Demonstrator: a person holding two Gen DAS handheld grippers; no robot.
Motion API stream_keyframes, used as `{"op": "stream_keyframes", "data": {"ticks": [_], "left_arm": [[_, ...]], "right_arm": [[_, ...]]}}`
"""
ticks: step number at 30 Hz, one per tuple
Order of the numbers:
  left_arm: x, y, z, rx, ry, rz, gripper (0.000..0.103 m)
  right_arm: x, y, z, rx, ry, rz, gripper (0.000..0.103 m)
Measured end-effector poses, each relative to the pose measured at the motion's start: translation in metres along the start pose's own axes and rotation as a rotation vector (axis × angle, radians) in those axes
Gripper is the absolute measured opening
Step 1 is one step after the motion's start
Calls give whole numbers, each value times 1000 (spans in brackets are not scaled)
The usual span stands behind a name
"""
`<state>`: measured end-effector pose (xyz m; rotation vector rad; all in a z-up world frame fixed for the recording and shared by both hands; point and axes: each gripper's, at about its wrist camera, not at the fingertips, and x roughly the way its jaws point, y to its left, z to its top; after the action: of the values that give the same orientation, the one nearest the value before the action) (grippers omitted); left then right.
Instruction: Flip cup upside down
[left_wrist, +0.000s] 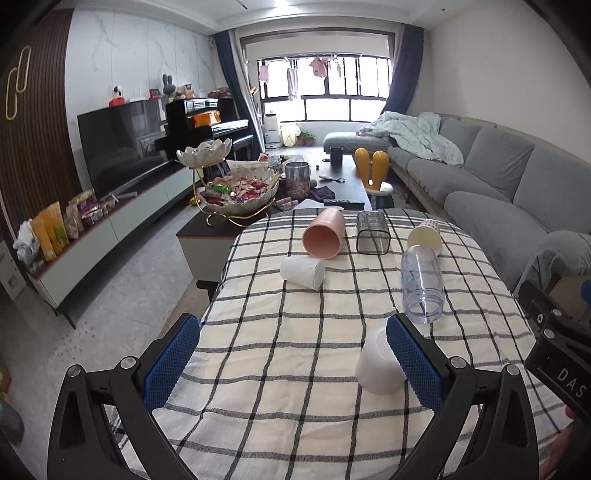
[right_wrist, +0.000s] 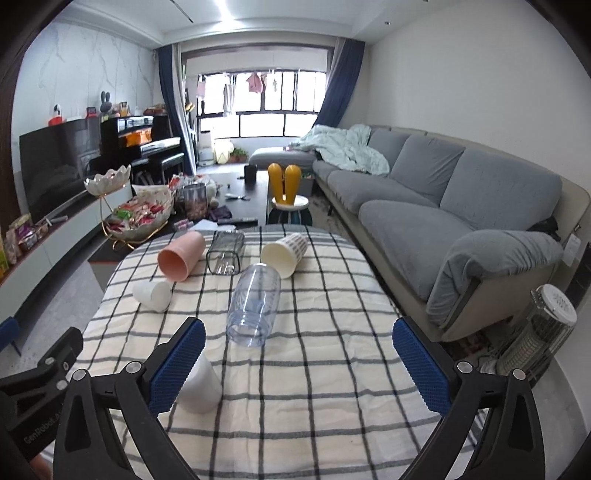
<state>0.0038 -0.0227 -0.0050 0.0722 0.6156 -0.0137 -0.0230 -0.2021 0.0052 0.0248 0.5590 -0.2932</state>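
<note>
the white cup (left_wrist: 378, 365) stands mouth-down on the checked worktop (left_wrist: 295, 369), at 4 o'clock in your left view, just beside the right pad of your left hand-held gripper (left_wrist: 293, 365), whose jaws are wide and empty. your right hand-held gripper (right_wrist: 299, 365) is likewise wide and empty. at 12 o'clock a clear tumbler (right_wrist: 255, 304), pink cup (right_wrist: 181, 256) and small paper cup (right_wrist: 153, 293) lie on their sides.

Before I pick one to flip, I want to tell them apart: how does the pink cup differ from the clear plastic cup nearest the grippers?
The pink cup is opaque; the clear cup shows the checked cloth through its wall. The pink cup lies at the far left of the cloth, the clear cup nearer and more central. The clear cup looks longer. Both lie on their sides, mouths toward the cameras, neither gripped.
</note>
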Motion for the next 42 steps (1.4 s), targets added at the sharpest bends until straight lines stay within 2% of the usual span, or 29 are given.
{"op": "stream_keyframes", "data": {"ticks": [11, 42], "left_arm": [[-9, 0, 0, 5, 6, 2, 103], [-13, 3, -2, 1, 22, -31, 103]], "right_arm": [[-6, -5, -2, 12, 34, 39, 102], [-14, -2, -1, 0, 13, 55, 102]]}}
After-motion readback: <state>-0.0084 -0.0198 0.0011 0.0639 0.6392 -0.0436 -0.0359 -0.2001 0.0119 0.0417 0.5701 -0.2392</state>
